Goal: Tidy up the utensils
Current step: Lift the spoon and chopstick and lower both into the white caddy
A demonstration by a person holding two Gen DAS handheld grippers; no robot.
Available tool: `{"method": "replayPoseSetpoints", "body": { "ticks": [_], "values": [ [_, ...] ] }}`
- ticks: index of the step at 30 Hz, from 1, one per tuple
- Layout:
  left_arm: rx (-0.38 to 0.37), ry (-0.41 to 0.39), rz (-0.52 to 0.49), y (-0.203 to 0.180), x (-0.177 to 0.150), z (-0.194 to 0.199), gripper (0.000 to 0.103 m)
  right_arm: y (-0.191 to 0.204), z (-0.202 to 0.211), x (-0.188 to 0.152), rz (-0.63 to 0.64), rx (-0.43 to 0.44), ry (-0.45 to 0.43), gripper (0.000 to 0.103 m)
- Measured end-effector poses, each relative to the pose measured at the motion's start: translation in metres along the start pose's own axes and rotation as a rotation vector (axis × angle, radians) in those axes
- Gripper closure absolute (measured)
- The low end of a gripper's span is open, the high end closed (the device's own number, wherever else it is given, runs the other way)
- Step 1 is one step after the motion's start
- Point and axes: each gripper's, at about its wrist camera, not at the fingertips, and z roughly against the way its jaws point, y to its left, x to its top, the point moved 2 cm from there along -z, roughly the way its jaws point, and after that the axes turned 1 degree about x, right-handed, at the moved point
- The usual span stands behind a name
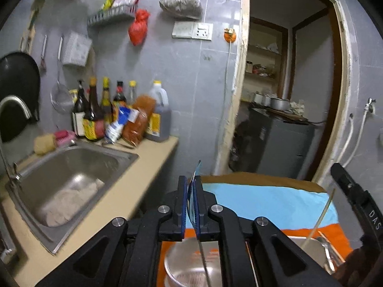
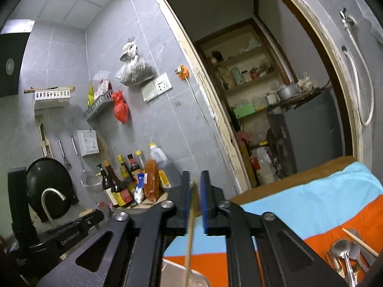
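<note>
Chopstick (image 2: 190, 236), pale thin wood, hangs between right hand-held gripper (image 2: 195, 199) pads.

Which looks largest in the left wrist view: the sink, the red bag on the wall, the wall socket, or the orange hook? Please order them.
1. sink, though it is nearer the camera, which enlarges it
2. red bag
3. wall socket, close to the bag in size, so this order is unsure
4. orange hook
</note>
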Motion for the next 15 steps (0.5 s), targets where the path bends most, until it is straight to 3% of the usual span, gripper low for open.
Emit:
{"method": "replayPoseSetpoints", "body": {
  "ticks": [1,3,8,11,13,15],
  "values": [
    [-0.014,0.020,0.011,0.001,-0.001,0.000,0.084,-0.004,0.002,0.000,-0.011,0.000,0.011,0.076],
    [-0.026,0.029,0.033,0.002,-0.002,0.002,0.060,-0.009,0.005,0.000,-0.026,0.004,0.021,0.072],
    [-0.047,0.020,0.048,-0.003,0.002,0.014,0.042,-0.015,0.019,0.008,-0.012,0.000,0.039,0.064],
    [-0.069,0.009,0.036,-0.013,0.004,0.025,0.025,-0.021,0.035,0.018,0.003,-0.020,0.049,0.049],
    [-0.096,0.003,0.017,-0.025,0.005,0.034,0.020,-0.026,0.048,0.026,0.028,-0.038,0.054,0.039],
    [-0.120,0.002,0.002,-0.037,0.004,0.042,0.009,-0.031,0.061,0.034,0.049,-0.055,0.061,0.030]
  ]
}}
